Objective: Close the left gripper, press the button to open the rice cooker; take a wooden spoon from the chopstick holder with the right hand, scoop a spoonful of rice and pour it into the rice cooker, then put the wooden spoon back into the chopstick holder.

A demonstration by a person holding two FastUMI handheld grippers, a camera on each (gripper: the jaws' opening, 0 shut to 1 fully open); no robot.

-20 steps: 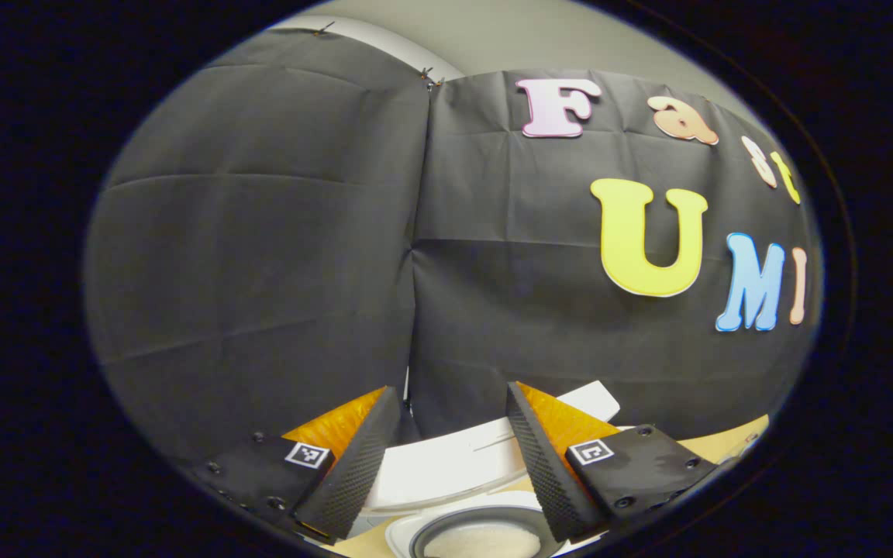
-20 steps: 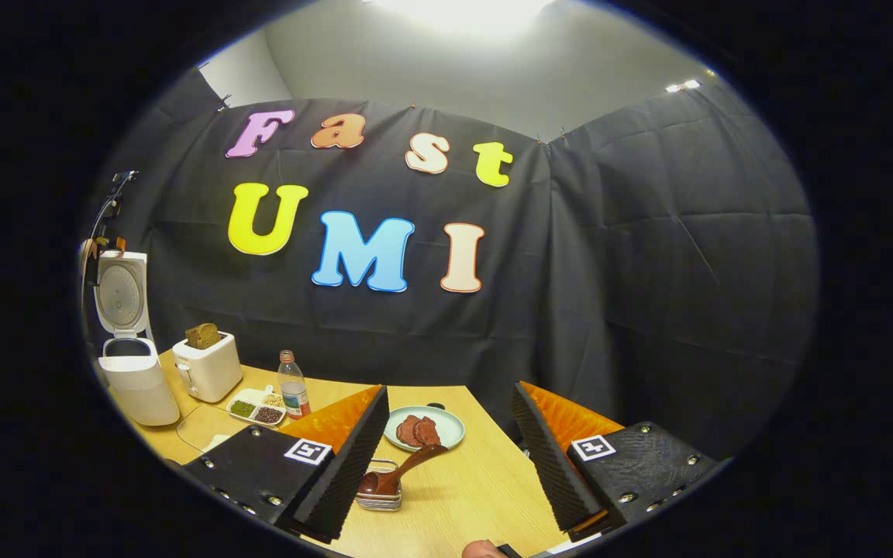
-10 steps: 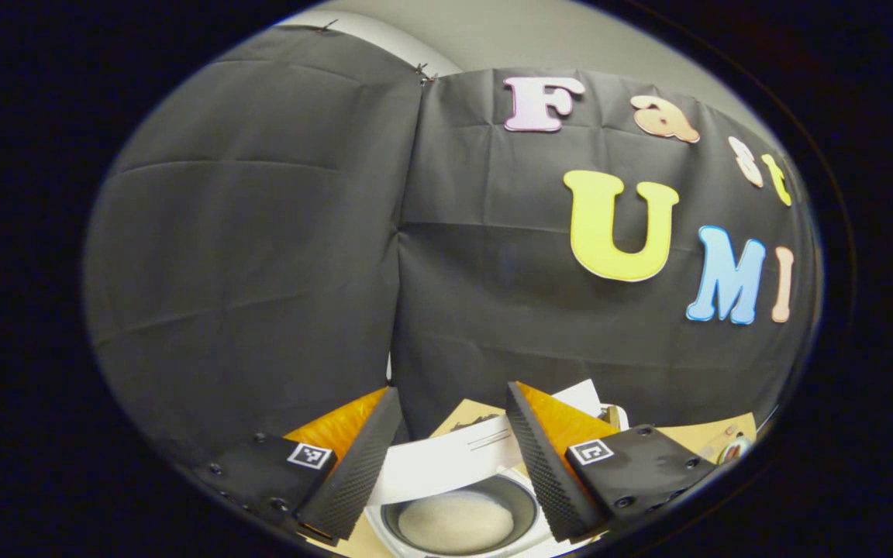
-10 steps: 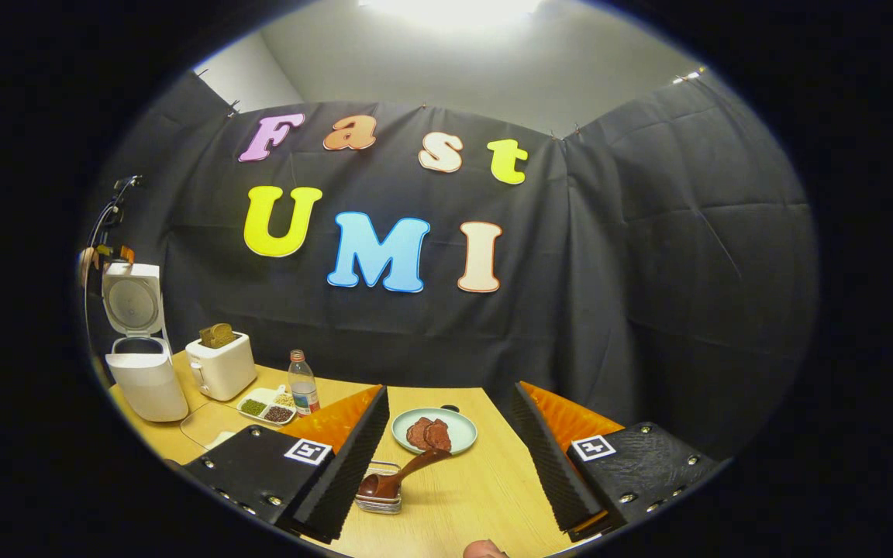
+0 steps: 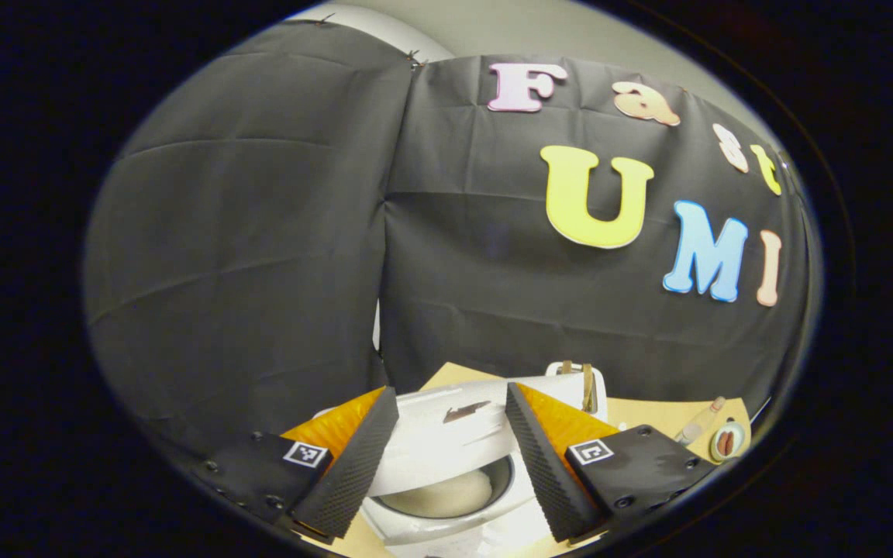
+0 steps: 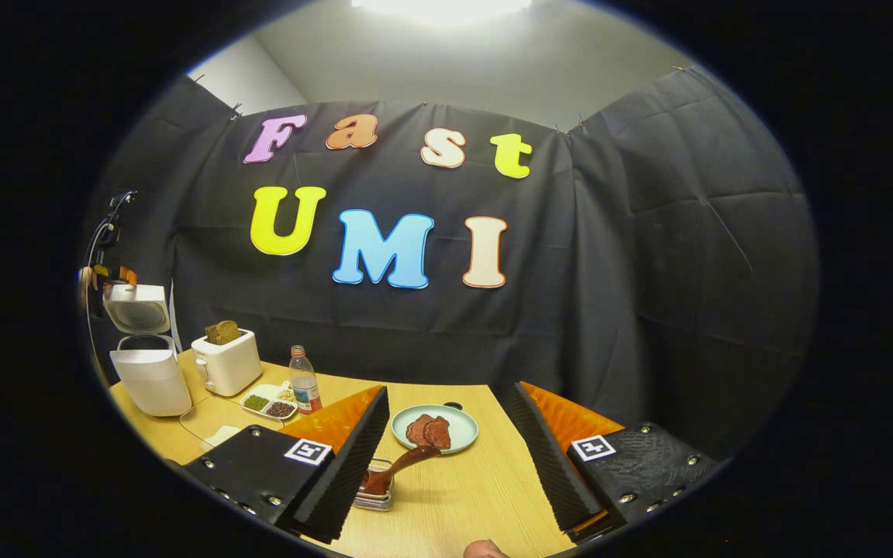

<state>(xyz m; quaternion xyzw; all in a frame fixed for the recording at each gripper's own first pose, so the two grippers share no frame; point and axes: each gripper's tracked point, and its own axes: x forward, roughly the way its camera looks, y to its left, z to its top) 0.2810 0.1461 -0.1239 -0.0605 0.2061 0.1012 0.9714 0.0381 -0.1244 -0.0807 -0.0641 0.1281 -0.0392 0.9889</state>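
Low in the left gripper view: white rice cooker, lid half lowered over rice in the pot. Bottom centre of the right gripper view: dark wooden spoon leaning in the chopstick holder (metal, apparently).

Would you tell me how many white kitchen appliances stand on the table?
2: the rice cooker at the far left edge, and the toaster just to its right, near the bottle. Others may be hidden.
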